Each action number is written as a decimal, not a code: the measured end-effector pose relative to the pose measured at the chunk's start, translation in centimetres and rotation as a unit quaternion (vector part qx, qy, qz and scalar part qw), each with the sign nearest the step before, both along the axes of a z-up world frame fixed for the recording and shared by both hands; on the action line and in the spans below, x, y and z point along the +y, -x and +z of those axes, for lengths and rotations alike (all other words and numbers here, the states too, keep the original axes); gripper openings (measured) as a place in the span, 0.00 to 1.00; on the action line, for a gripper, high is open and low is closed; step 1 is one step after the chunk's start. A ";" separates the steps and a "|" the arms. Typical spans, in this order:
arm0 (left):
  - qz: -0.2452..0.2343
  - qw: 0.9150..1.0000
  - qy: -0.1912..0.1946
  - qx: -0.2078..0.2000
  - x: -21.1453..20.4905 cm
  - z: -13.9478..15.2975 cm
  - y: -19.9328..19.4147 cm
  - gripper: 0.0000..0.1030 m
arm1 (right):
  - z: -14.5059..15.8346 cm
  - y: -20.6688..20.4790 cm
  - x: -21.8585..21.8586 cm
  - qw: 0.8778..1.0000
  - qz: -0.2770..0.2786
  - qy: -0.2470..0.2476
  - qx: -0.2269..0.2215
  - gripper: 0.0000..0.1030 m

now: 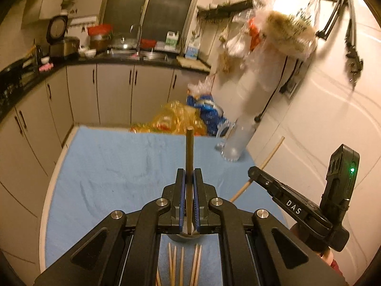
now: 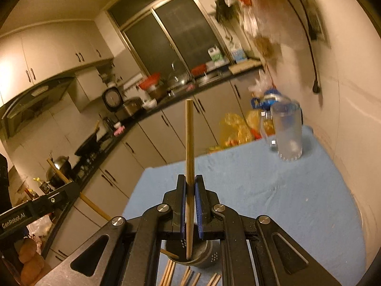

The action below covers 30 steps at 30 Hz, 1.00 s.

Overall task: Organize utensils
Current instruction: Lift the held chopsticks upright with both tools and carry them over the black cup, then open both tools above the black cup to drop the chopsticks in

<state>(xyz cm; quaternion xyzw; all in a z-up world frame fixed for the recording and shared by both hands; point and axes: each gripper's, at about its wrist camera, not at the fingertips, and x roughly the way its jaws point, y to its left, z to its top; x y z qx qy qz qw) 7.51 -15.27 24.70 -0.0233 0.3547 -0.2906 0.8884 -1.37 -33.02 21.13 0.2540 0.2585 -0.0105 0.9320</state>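
My left gripper is shut on a dark wooden chopstick, whose lower end sits in a grey holder cup beneath the jaws. My right gripper is shut on a lighter chopstick that reaches down into the same grey perforated holder. Several loose chopsticks lie on the blue towel below the holder; they also show in the right wrist view. The right gripper's body with its chopstick shows at the right of the left wrist view.
A clear glass mug stands at the towel's far right corner, next to yellow and blue plastic bags. The white wall runs along the right. Kitchen counter and cabinets lie beyond the table.
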 end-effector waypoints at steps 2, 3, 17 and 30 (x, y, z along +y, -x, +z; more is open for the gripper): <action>-0.002 1.000 -0.004 0.016 -0.3 -1.4 -0.7 0.06 | -1.3 -0.6 0.2 1.000 0.006 -0.002 0.016 0.08; -0.002 1.000 -0.007 0.021 -0.3 -1.9 -0.9 0.06 | -2.0 -1.0 0.3 1.000 0.010 -0.005 0.026 0.08; 0.001 0.999 -0.008 0.044 0.0 -4.3 -2.2 0.17 | -4.8 -2.3 0.0 0.998 0.021 -0.013 0.060 0.24; 0.022 1.000 0.013 -0.012 3.8 -1.3 1.5 0.39 | -1.1 4.5 -0.7 1.000 0.000 -0.003 -0.002 0.31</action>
